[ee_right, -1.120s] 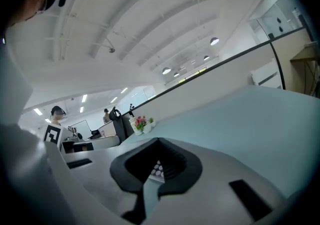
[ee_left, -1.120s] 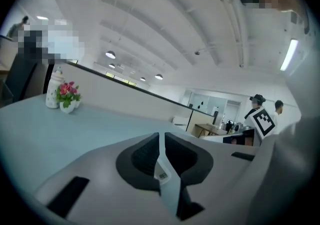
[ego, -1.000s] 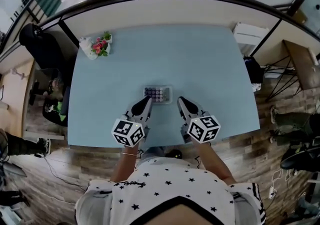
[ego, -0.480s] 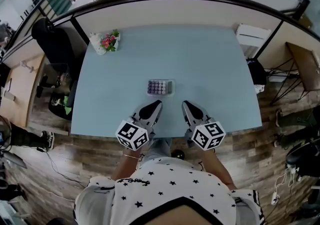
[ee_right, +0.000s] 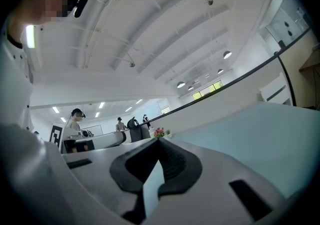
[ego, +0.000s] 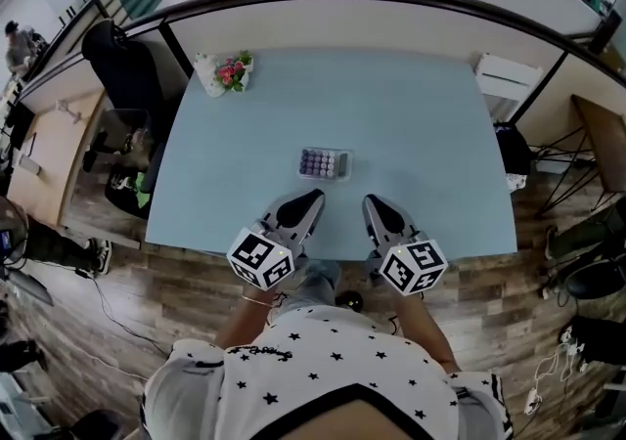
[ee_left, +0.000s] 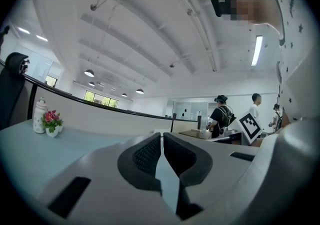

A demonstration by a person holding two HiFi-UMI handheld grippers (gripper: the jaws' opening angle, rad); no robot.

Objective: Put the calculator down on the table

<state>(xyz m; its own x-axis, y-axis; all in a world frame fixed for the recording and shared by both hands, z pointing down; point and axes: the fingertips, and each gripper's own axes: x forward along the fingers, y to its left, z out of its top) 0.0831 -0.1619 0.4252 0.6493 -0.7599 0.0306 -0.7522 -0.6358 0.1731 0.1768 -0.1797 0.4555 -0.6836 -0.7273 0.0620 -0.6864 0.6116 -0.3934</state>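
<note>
A: What colour is the table (ego: 421, 135)?
B: Plain pale blue. The calculator (ego: 324, 164) is silver-grey with purplish keys.
A: And the left gripper (ego: 313, 198) and right gripper (ego: 372, 200)?
B: Light grey with black pads (ee_left: 145, 155) — their cubes (ego: 260, 257) carry black-and-white square markers.
A: The shirt (ego: 323, 360)?
B: White, scattered with black stars. The flowers (ego: 233, 70) are pink with green leaves in a white vase (ego: 208, 70) — and the floor (ego: 196, 282) is brown wood planks.

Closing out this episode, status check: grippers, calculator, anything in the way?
Left gripper and right gripper shut, empty. Calculator flat on table, clear of both. Flower vase at far corner, not in the way.
</note>
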